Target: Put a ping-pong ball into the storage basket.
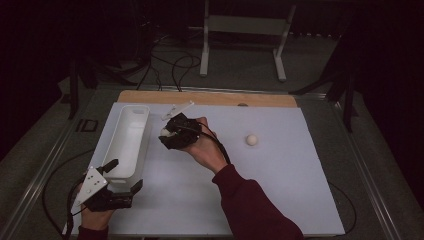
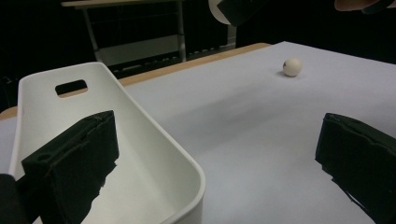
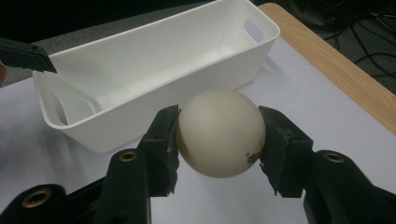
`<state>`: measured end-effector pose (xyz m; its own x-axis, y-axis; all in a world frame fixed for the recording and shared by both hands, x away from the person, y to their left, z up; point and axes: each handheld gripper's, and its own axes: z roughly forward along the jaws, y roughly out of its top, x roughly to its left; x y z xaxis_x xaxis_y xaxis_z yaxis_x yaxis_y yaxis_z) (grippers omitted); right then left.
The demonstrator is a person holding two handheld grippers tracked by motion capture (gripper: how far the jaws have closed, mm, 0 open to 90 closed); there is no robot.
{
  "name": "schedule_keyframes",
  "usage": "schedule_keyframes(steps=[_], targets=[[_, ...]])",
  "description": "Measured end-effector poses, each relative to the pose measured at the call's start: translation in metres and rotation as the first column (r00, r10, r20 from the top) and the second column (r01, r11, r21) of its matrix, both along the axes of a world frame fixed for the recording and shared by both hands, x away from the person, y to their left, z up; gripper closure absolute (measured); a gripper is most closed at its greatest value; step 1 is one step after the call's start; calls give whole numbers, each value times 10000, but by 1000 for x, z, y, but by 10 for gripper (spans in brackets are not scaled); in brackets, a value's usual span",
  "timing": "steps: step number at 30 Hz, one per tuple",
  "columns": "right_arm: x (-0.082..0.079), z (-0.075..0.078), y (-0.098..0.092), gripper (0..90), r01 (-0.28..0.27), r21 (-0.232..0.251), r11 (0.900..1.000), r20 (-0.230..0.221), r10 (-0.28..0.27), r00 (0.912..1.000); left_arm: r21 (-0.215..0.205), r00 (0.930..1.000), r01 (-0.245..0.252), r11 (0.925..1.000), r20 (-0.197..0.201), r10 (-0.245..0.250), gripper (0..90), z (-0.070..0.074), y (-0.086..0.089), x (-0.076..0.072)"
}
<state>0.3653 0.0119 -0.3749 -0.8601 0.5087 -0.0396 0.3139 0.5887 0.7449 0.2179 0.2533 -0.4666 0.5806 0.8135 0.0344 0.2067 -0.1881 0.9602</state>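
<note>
A cream ball [image 3: 219, 133] sits clamped between the jaws of my right gripper [image 3: 218, 140], held above the white sheet just right of a long white bin [image 3: 154, 60]. In the high view that gripper [image 1: 167, 134] hovers beside the bin's [image 1: 127, 142] far half. A second cream ball [image 1: 251, 139] lies loose on the sheet to the right, and it is small in the distance [image 2: 292, 66] in the left gripper view. My left gripper [image 2: 215, 140] is open at the bin's near end, one jaw inside the bin [image 2: 154, 154] and the other outside over the sheet.
The white sheet [image 1: 280, 190] covers most of the table, and a wooden strip [image 1: 210, 97] shows along the far edge. Beyond it stand a white metal frame [image 1: 245, 30] and cables [image 1: 170, 65] on a dark floor.
</note>
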Motion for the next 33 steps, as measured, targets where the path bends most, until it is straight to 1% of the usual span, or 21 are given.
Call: schedule_keyframes(steps=[9, 15, 21, 26, 28, 33], targets=[[1, -1, 3, 507, 15, 79, 10000, -42, -14, 10000, -23, 10000, -14, 10000, 26, 15, 0, 0, 0, 0], [2, 1, 6, 507, -76, 33, 10000, 59, 76, 10000, -2, 10000, 4, 10000, -2, -4, 0, 0, 0, 0], [2, 1, 11, 507, -66, 221, 9997, -53, 67, 10000, 39, 10000, 31, 10000, 18, -32, 0, 0, 0, 0], [3, 2, 14, 507, -136, 247, 9996, -19, 137, 9999, 27, 10000, 18, 10000, 26, -18, 0, 0, 0, 0], [3, 3, 16, 507, -117, 357, 9993, -56, 119, 9999, 19, 10000, 18, 10000, 23, -18, 0, 0, 0, 0], [6, 5, 18, 507, -154, 460, 9988, -60, 157, 9999, -21, 10000, -14, 10000, 39, 14, 0, 0, 1, 0]])
